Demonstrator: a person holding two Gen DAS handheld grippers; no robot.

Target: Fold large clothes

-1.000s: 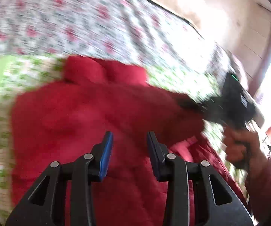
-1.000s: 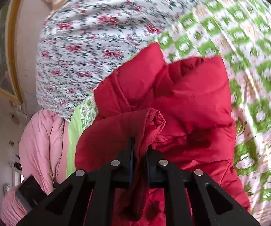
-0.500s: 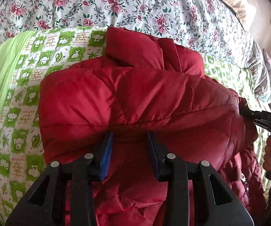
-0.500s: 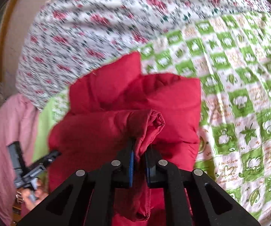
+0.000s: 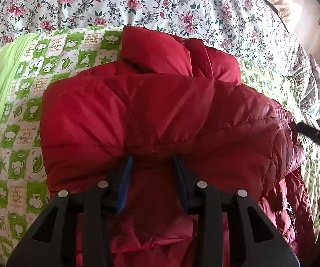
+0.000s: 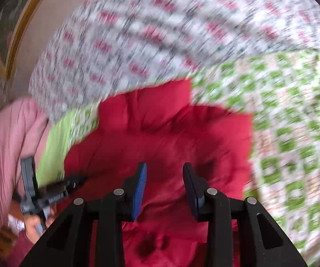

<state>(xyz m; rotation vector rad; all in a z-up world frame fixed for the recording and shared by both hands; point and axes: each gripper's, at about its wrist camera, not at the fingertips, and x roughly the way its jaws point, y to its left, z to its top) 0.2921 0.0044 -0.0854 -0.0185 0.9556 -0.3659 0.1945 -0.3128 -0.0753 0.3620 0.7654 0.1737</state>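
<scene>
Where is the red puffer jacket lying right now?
The red puffer jacket lies folded on the green-and-white checked quilt, filling the middle of both wrist views, with the floral bedspread beyond its collar end.

A bedroom in a home; a bed (image 5: 182, 6) fills both views, spread with a white sheet printed with pink roses; over it lies a green-and-white checked quilt (image 5: 26, 115) with small cartoon figures; a pink padded duvet (image 6: 6, 146) is bunched at one side; a plain cream wall (image 6: 55, 15) and a gilt picture frame (image 6: 19, 29) stand behind.
</scene>
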